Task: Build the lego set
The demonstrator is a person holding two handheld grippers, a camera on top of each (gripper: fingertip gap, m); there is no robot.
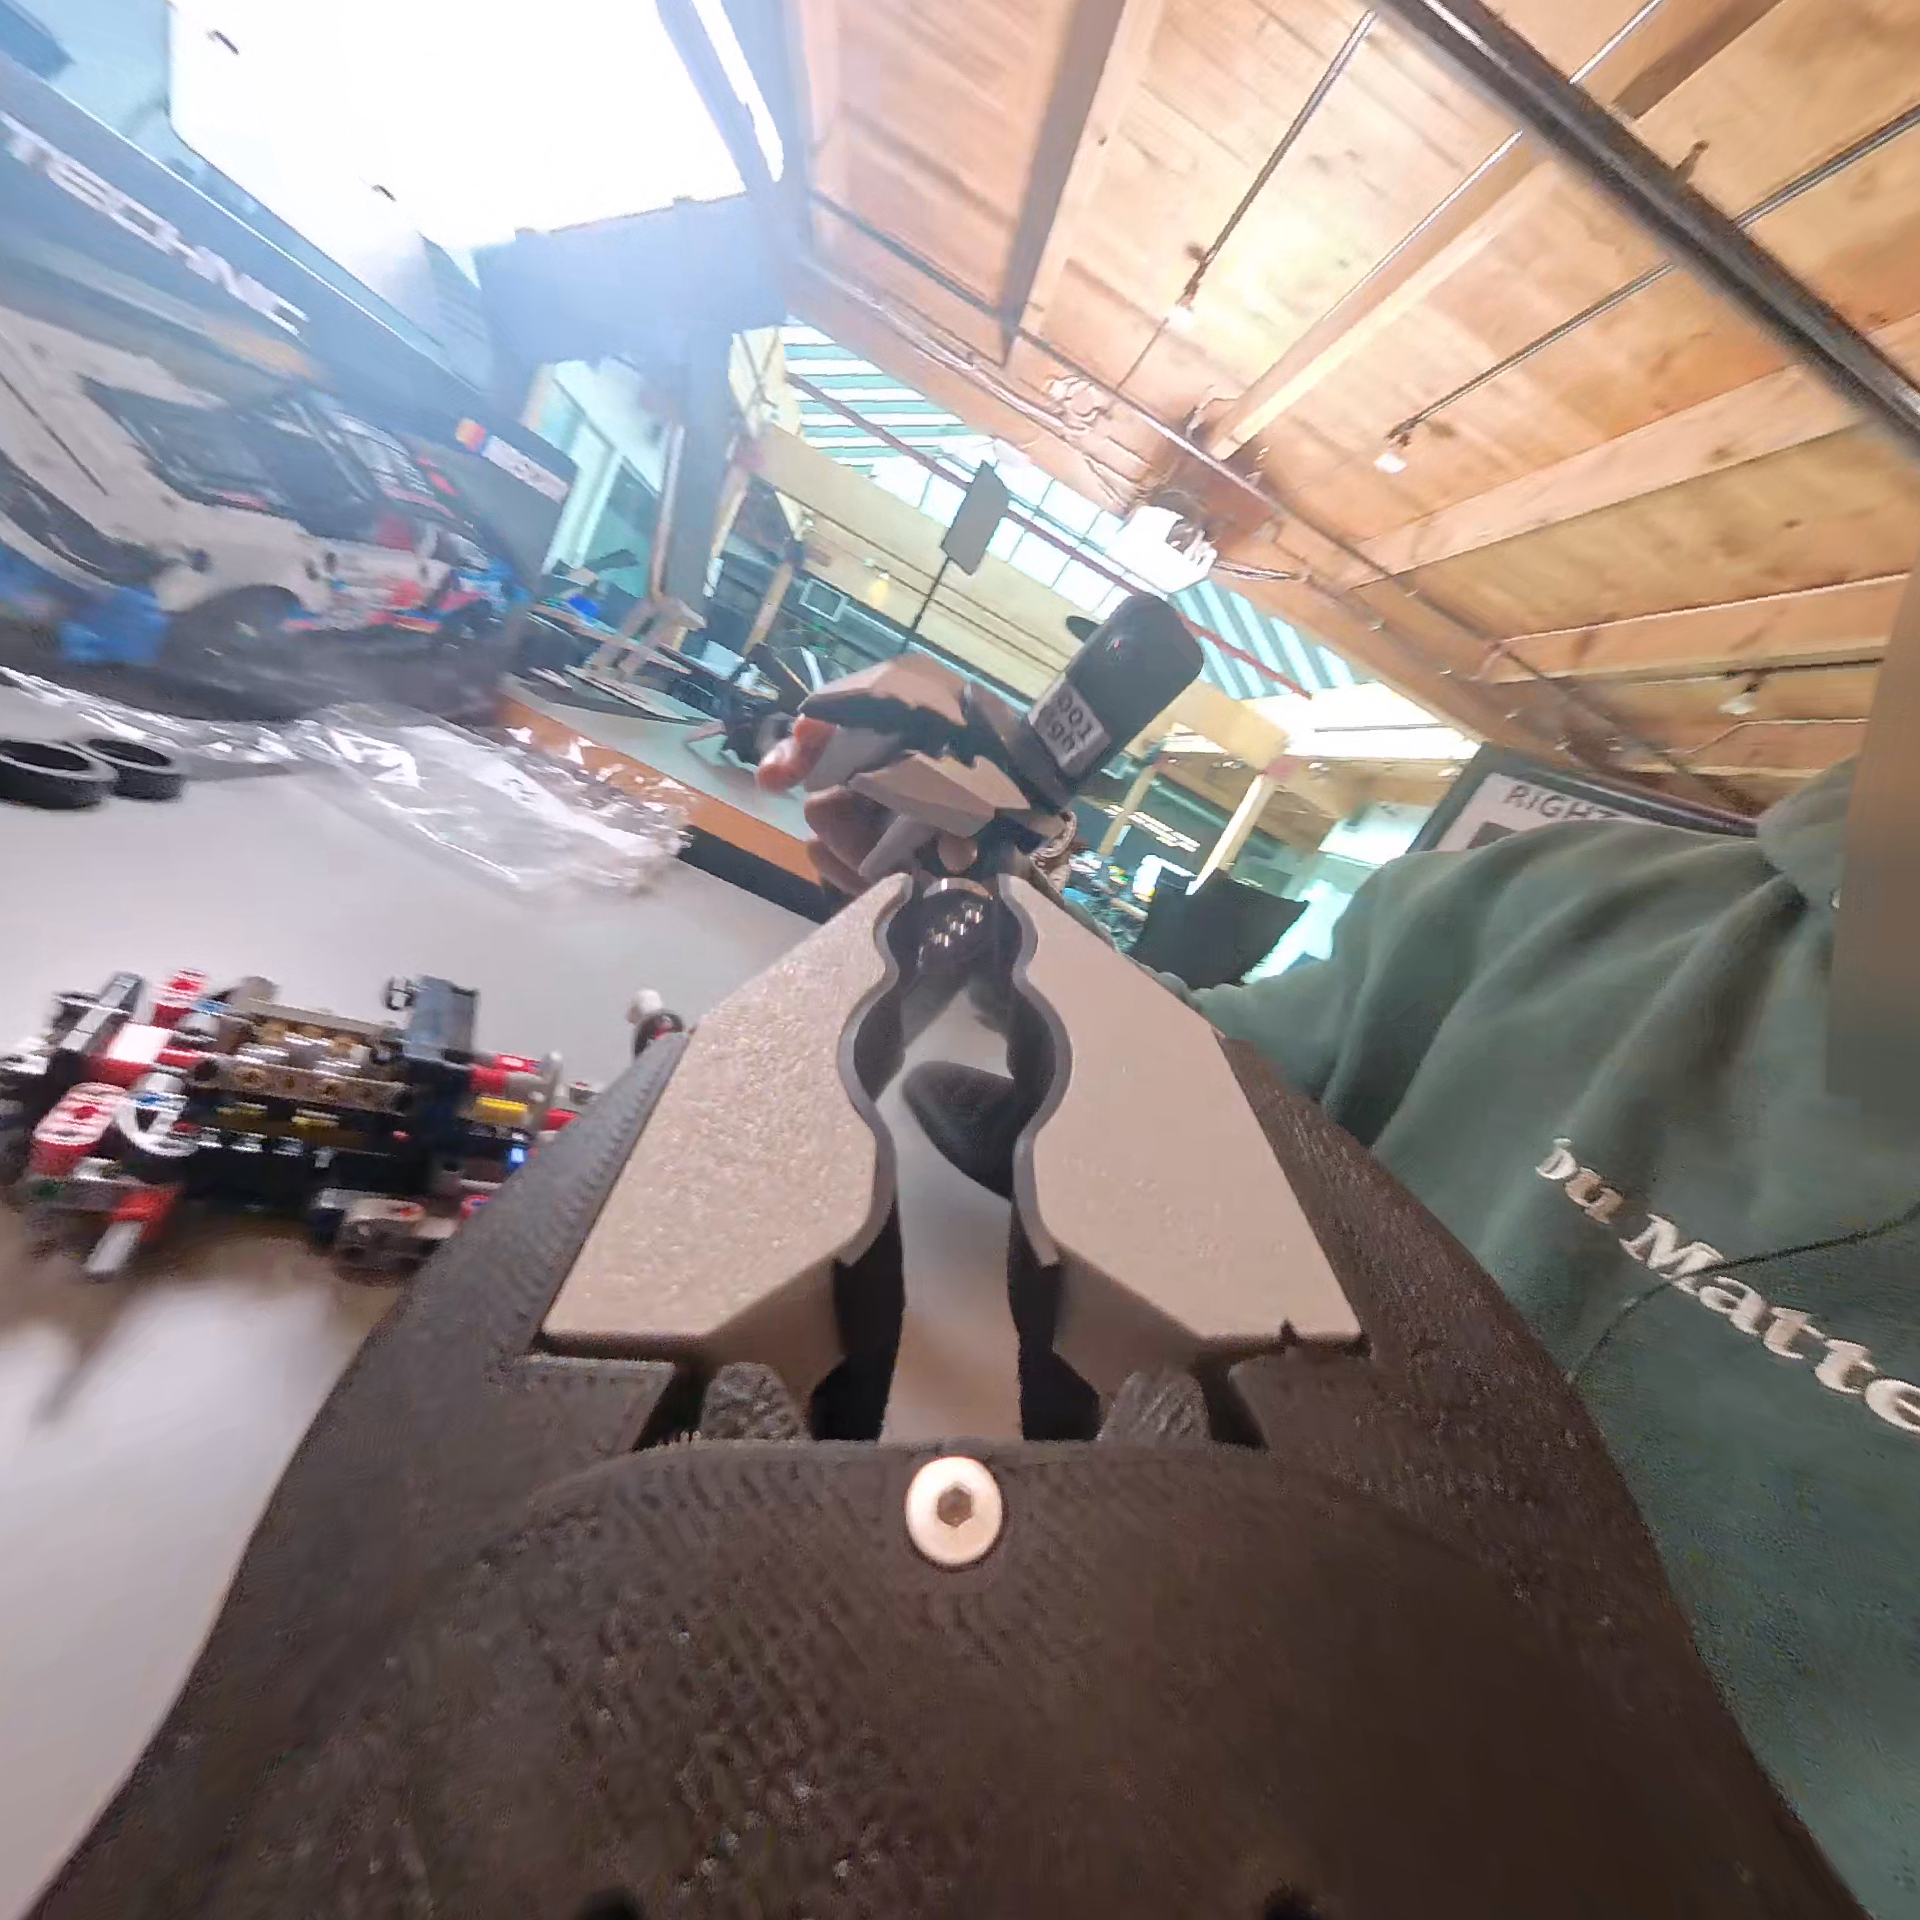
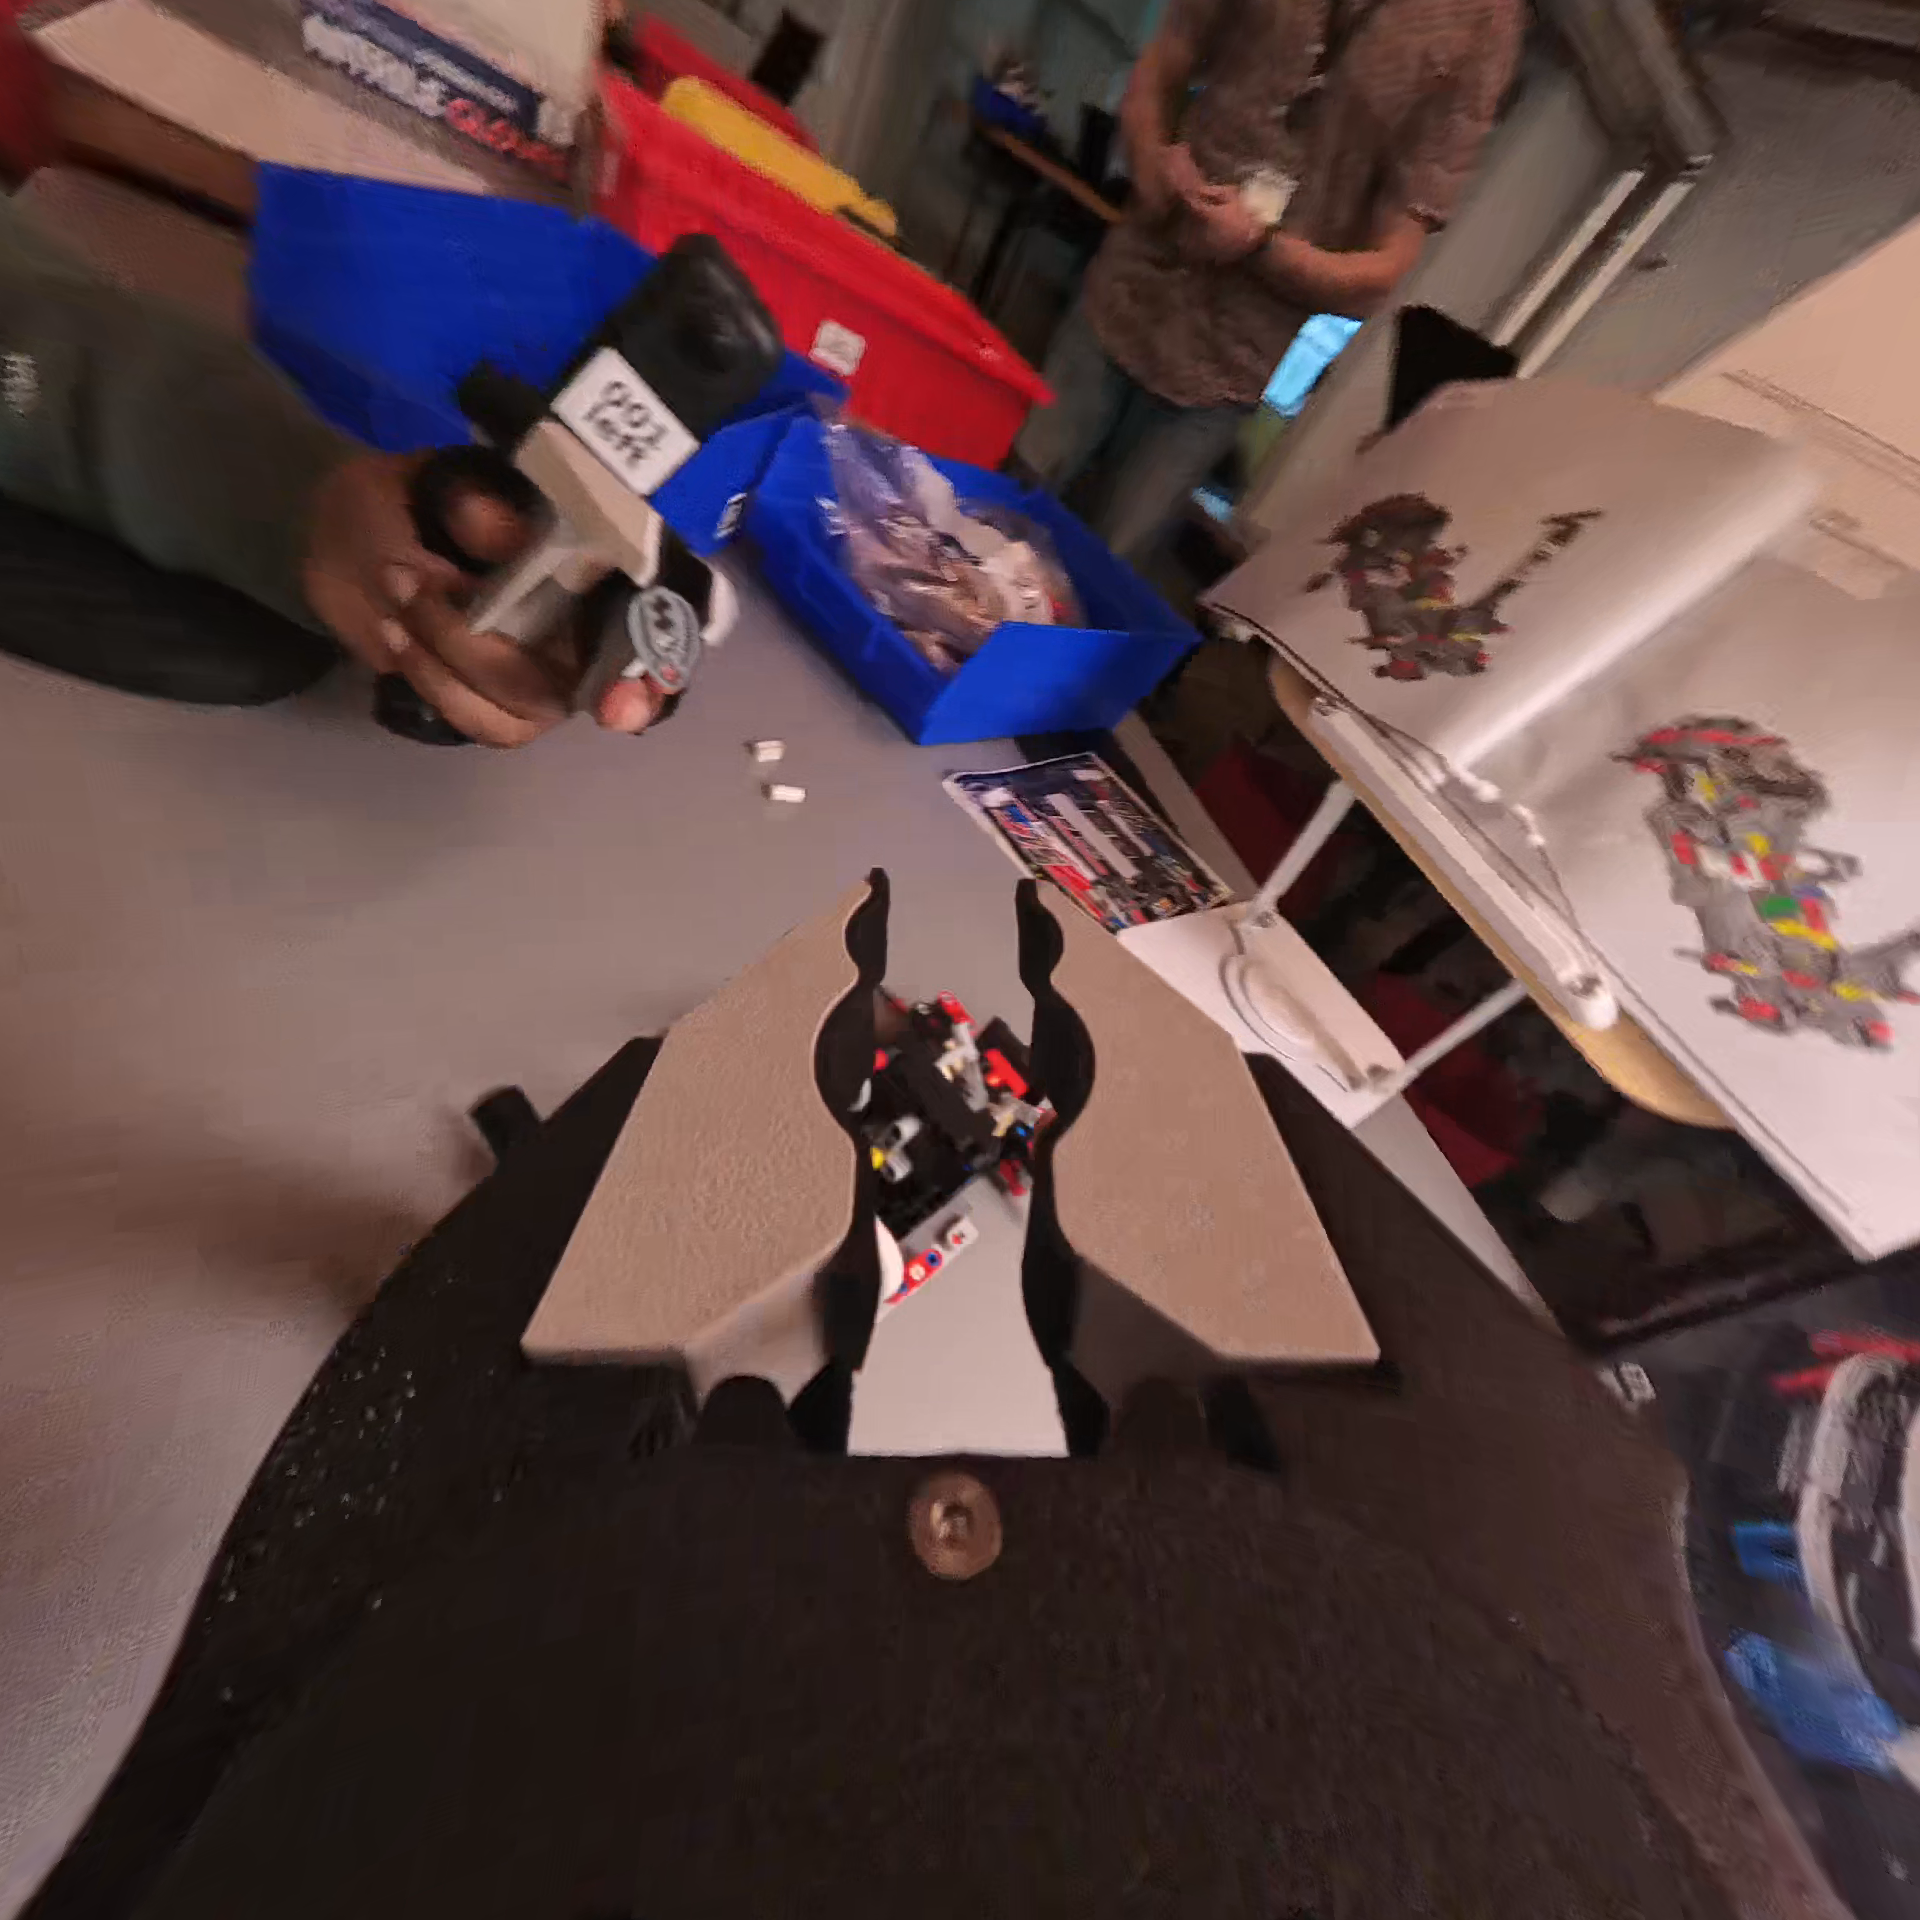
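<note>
My left gripper [image 1: 956,885] is lifted off the grey table [image 2: 364,935] and is shut on a small round grey toothed part [image 1: 951,920]. The right wrist view confirms this: the disc [image 2: 665,636] sits at the tips of the left gripper [image 2: 634,649], which a hand holds. My right gripper [image 2: 954,899] is open and empty above the table. A partly built brick model [image 2: 945,1101] in black, red and grey lies on the table beneath its fingers. The model also shows in the left wrist view [image 1: 281,1101], with the right gripper [image 1: 894,748] beyond my left tips.
Two small grey pieces [image 2: 774,769] and a printed sheet [image 2: 1091,842] lie on the table. A blue bin of bagged parts [image 2: 966,582] and a red bin [image 2: 831,281] stand behind. An open picture booklet rests on a stand [image 2: 1558,727]. A person [image 2: 1299,156] stands behind. Tyres [image 1: 83,769] and a plastic bag [image 1: 468,790] lie farther off. My right fingertips sit around 11 cm from my left ones.
</note>
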